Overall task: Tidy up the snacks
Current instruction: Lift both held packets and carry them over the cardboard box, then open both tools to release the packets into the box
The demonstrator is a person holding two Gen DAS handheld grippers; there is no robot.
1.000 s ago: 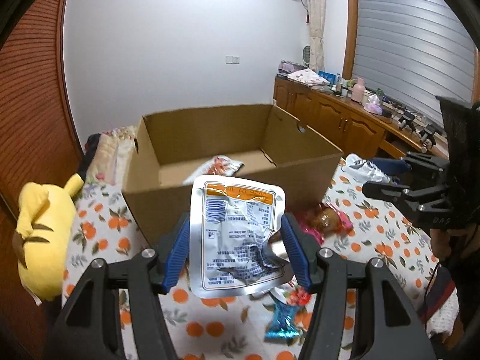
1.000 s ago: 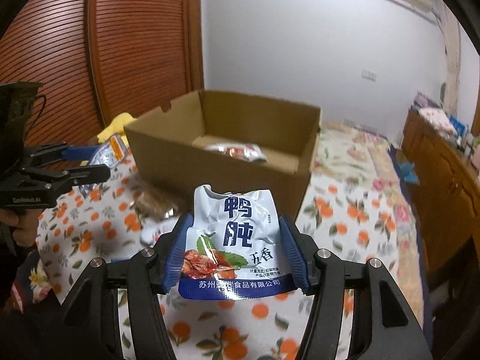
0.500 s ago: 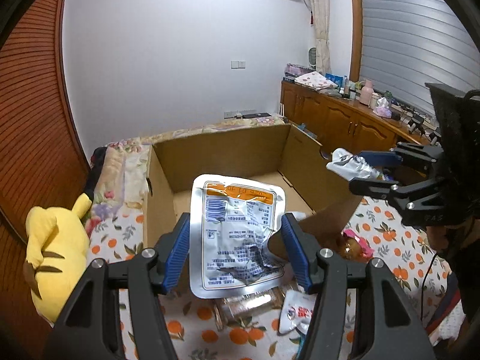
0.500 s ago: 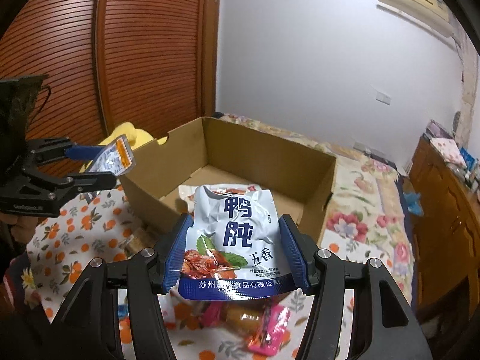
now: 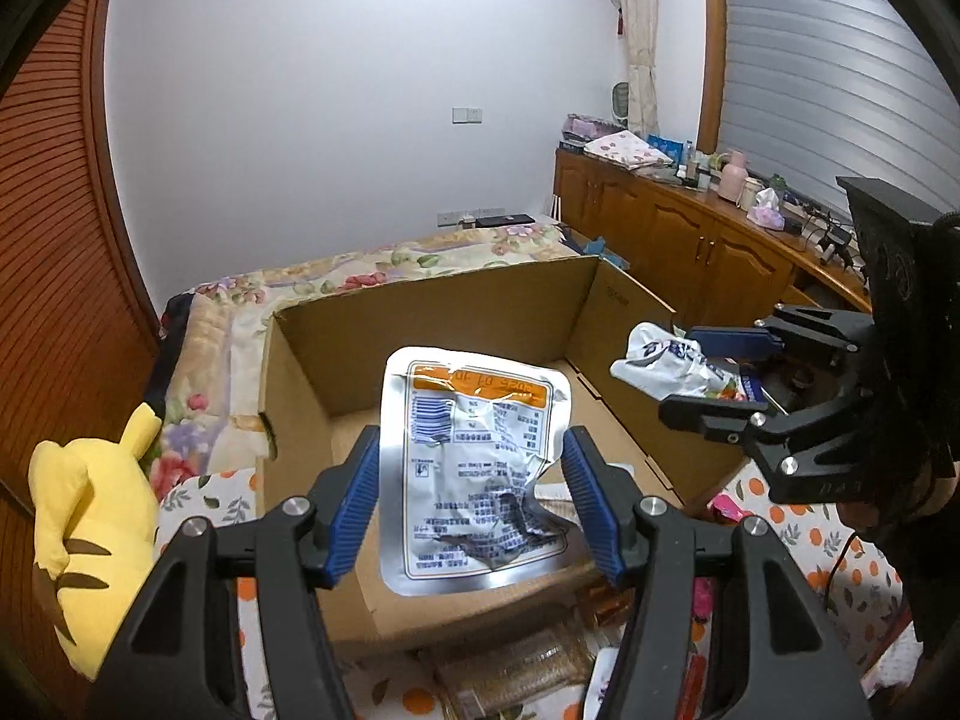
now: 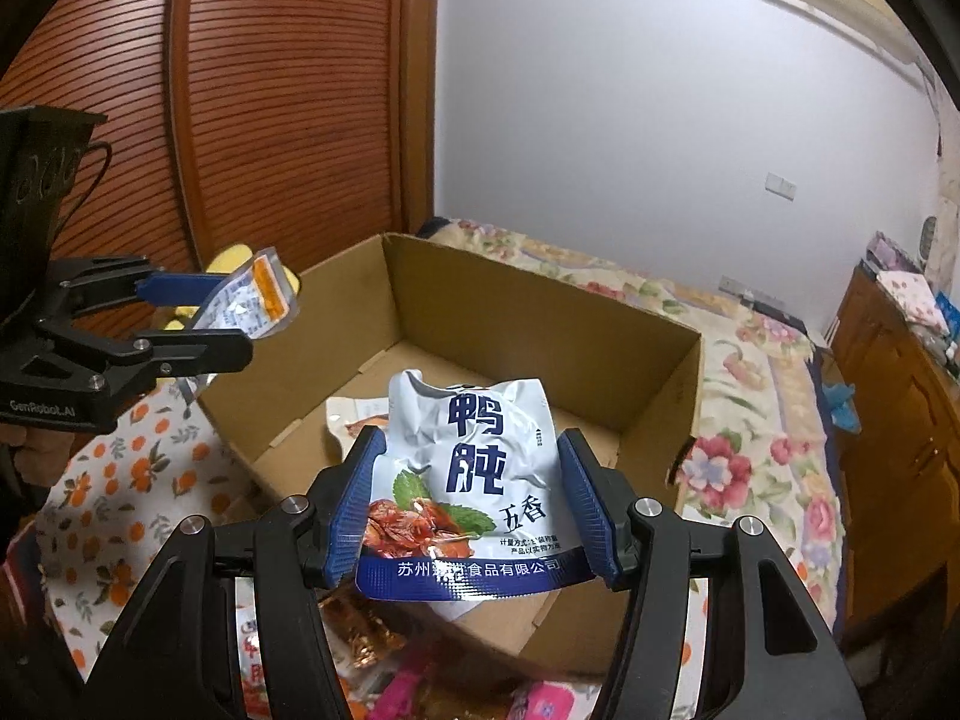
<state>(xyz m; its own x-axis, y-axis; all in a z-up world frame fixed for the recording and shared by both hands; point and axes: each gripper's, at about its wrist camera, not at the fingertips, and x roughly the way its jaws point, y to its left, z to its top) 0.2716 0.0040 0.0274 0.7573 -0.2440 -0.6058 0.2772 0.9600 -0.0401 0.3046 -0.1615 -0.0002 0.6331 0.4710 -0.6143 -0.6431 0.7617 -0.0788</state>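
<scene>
Both pouches have advanced from short of the cardboard box (image 5: pixel 432 324) to over its open top. Left hand-held gripper (image 5: pixel 471 501) is clamped on the silver pouch (image 5: pixel 474 468); right hand-held gripper (image 6: pixel 471 504) on the white-and-blue pouch (image 6: pixel 468 480). Each stands upright, long axis vertical, top edge away from the camera. Risk: thin, crumpled foil held by the side edges may slip or buckle, or snag the near wall, and fall on the bed outside.
</scene>
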